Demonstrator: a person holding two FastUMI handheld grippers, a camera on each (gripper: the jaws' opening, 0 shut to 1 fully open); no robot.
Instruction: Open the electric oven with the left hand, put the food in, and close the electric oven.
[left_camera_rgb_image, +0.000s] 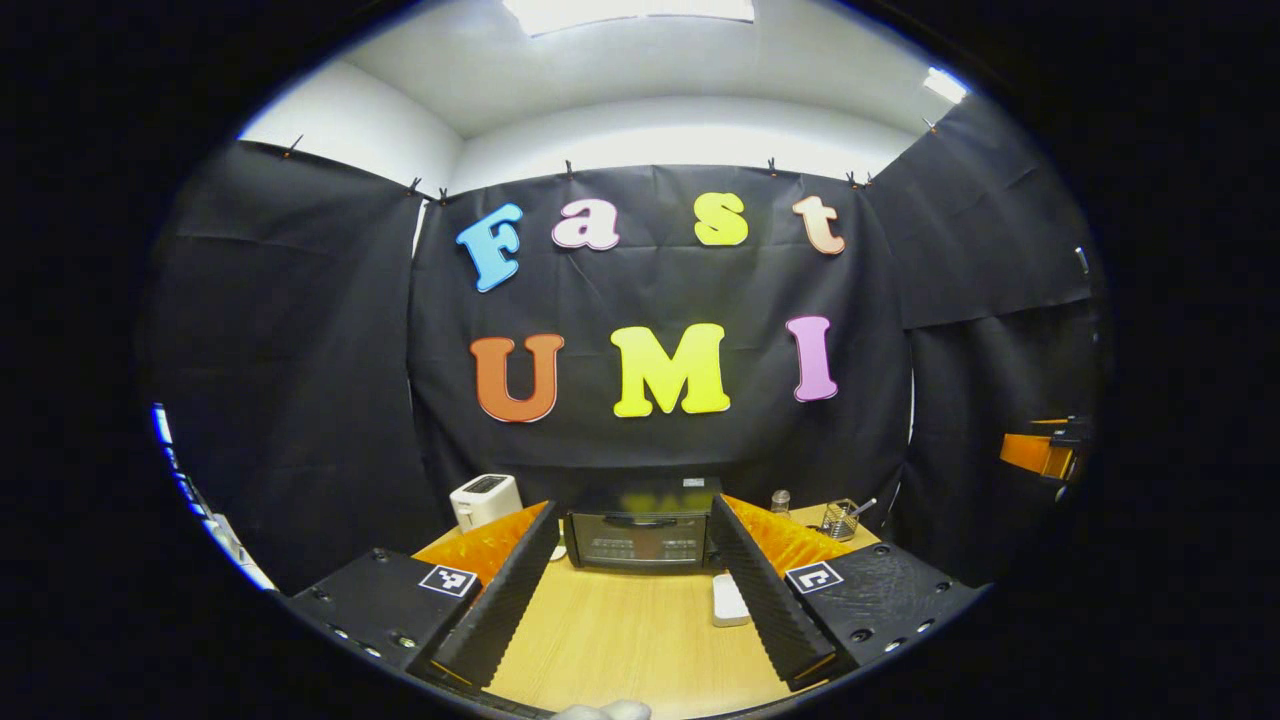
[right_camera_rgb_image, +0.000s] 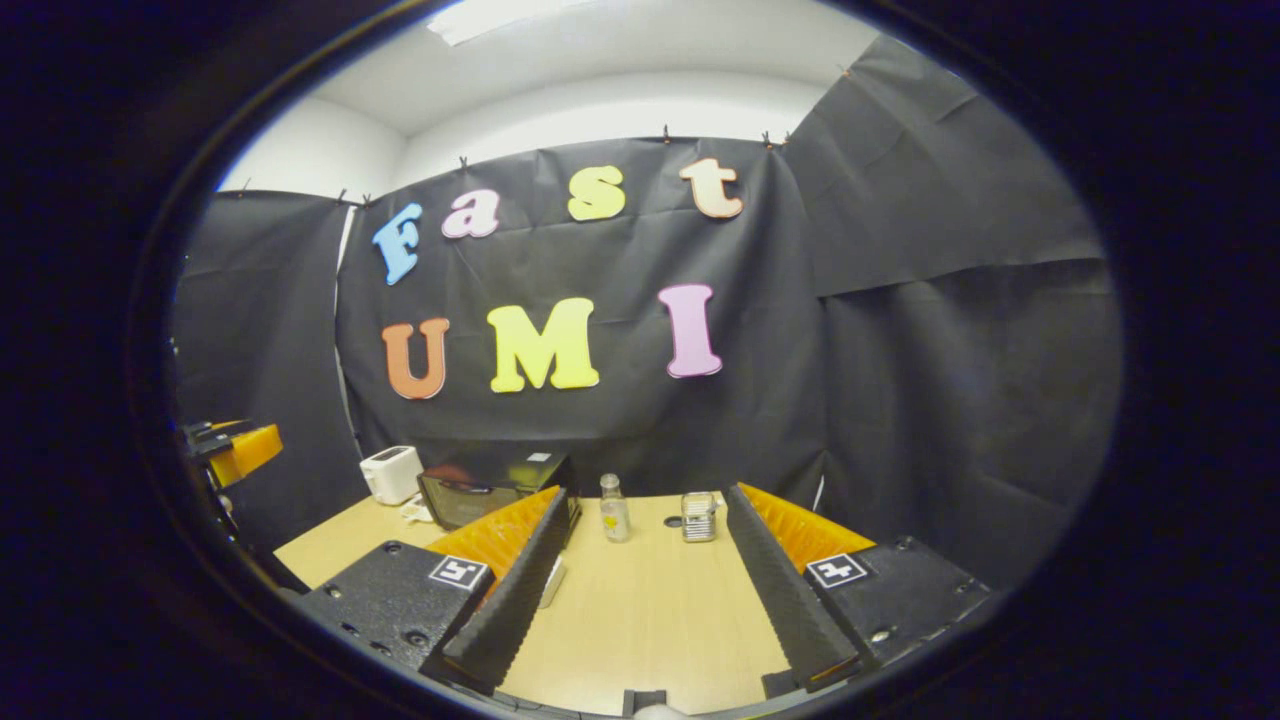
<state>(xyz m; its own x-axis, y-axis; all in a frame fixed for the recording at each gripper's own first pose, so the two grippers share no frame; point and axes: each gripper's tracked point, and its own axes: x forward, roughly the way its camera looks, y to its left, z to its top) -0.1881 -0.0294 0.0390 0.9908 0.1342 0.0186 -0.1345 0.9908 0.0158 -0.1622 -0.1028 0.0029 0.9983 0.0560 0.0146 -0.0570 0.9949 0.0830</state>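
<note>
Wood-look counter under both my claws, nothing picked up so far. My left gripper is spread wide with only bare counter between the fingers, and it's aimed straight at the electric oven, which sits at the counter's far edge against the black cloth. Its door looks closed, with the handle running across the top of the glass. I'd guess I'm lined up square like this because the left claw has to catch that handle and pull the door down, so a head-on approach makes sense.

A small white block lies on the counter in front of the oven, just beside my left claw's inner right finger. Could be the food, but I honestly can't tell what it is. A white toaster stands toward the far left corner, and a wire holder with a little shaker sits to the right of the oven.

My right gripper is wide open too and holds nothing, pointing at a small bottle and a ribbed jar near the far edge. From there the oven is off to the left, so I reckon that claw is just parked out of the door's swing until it's needed.

Task-wise, nothing's done: door shut, food not in.
</note>
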